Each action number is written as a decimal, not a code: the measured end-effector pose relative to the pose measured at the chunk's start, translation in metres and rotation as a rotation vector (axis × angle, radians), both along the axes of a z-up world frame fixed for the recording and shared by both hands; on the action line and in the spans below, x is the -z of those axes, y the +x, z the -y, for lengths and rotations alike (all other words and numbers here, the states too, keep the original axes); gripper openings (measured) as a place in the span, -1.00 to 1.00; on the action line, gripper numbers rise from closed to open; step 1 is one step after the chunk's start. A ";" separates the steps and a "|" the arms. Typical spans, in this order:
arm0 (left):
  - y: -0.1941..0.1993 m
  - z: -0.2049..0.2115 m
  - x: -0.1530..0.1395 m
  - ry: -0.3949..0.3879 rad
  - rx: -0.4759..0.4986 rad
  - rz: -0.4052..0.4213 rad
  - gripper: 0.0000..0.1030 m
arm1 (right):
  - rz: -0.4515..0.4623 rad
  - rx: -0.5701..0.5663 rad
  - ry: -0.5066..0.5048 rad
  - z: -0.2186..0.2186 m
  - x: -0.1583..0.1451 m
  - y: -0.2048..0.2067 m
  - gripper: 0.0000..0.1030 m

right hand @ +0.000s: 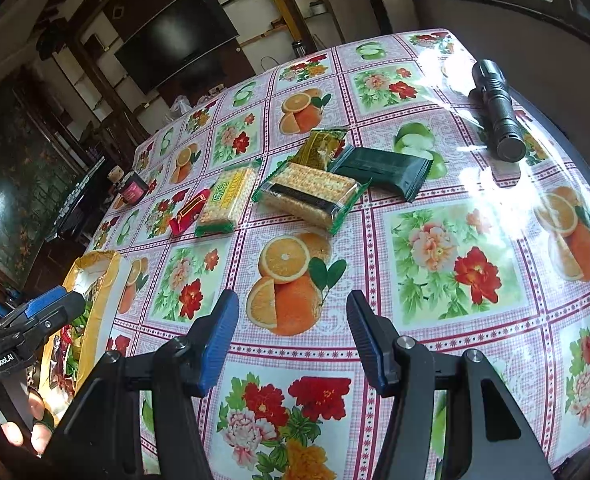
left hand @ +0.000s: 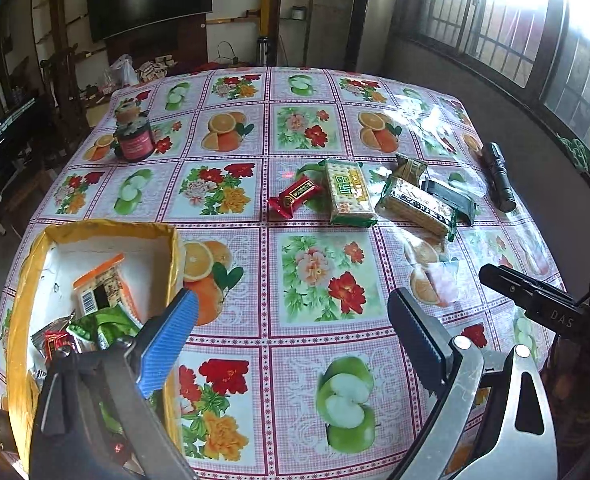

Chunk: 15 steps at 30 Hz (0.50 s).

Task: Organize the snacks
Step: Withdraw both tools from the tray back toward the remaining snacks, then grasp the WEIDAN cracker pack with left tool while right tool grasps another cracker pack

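Several snack packs lie on the far right of the fruit-print tablecloth (left hand: 327, 280): a red candy (left hand: 293, 196), a green-edged cracker pack (left hand: 349, 194), a second cracker pack (left hand: 419, 204), a dark green bar (left hand: 451, 196) and a small olive pack (left hand: 411, 166). A yellow-rimmed box (left hand: 107, 226) at the near left holds an orange-edged pack (left hand: 103, 292) and green and red wrappers. My left gripper (left hand: 295, 332) is open wide and empty, beside the box's right wall. My right gripper (right hand: 293, 332) stands open and empty above the cloth, short of the cracker pack (right hand: 311, 196).
A black flashlight (left hand: 499, 178) lies near the table's right edge. A red-labelled jar (left hand: 133, 136) stands at the far left. In the right wrist view the left gripper (right hand: 35, 320) hangs over the box (right hand: 99, 258), with a person's fingers (right hand: 19, 432) below it.
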State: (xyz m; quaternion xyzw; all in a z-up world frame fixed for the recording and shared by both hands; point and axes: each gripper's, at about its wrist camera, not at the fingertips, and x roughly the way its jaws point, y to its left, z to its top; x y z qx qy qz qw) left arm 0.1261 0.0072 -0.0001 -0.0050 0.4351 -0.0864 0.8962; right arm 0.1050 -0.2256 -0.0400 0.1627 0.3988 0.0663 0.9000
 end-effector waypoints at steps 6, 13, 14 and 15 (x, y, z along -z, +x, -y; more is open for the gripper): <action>0.038 0.019 0.009 -0.068 0.030 -0.059 0.85 | 0.037 -0.045 -0.004 -0.001 -0.004 0.036 0.09; 0.092 0.055 0.037 -0.034 0.055 -0.134 0.85 | 0.054 -0.138 -0.140 -0.020 -0.003 0.087 0.10; 0.100 0.058 0.041 -0.030 0.049 -0.146 0.85 | 0.049 -0.150 -0.165 -0.022 0.000 0.092 0.10; 0.107 0.060 0.046 -0.039 0.047 -0.160 0.85 | 0.038 -0.157 -0.182 -0.023 0.003 0.098 0.10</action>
